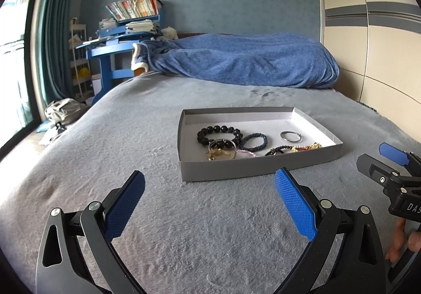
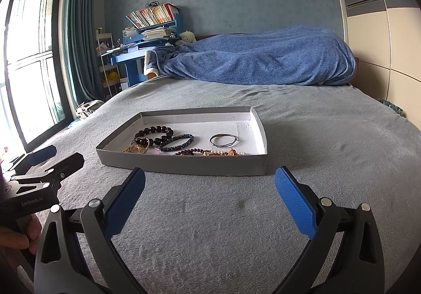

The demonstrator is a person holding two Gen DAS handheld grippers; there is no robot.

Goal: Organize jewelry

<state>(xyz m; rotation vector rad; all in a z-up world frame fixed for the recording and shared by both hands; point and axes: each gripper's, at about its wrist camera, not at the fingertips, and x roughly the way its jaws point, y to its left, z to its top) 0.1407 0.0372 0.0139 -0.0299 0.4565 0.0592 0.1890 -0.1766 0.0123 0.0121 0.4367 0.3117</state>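
Note:
A shallow grey cardboard tray (image 1: 236,169) (image 2: 184,163) lies on the grey bed. In it lie a black bead bracelet (image 1: 219,134) (image 2: 154,133), a dark blue braided bracelet (image 1: 254,141) (image 2: 176,141), a thin silver bangle (image 1: 291,136) (image 2: 223,140), a dark red bead bracelet (image 2: 188,152), and gold and pearl pieces (image 1: 219,154) (image 2: 226,153). My left gripper (image 1: 209,204) is open and empty, short of the tray's near left corner. My right gripper (image 2: 210,204) is open and empty, short of the tray's near right side. Each gripper shows at the edge of the other's view (image 1: 392,162) (image 2: 39,162).
A rumpled blue blanket (image 1: 244,62) (image 2: 257,59) lies across the far end of the bed. A blue desk with books (image 1: 123,38) (image 2: 147,38) stands at the back left by a curtain and window. A wardrobe (image 1: 368,30) lines the right.

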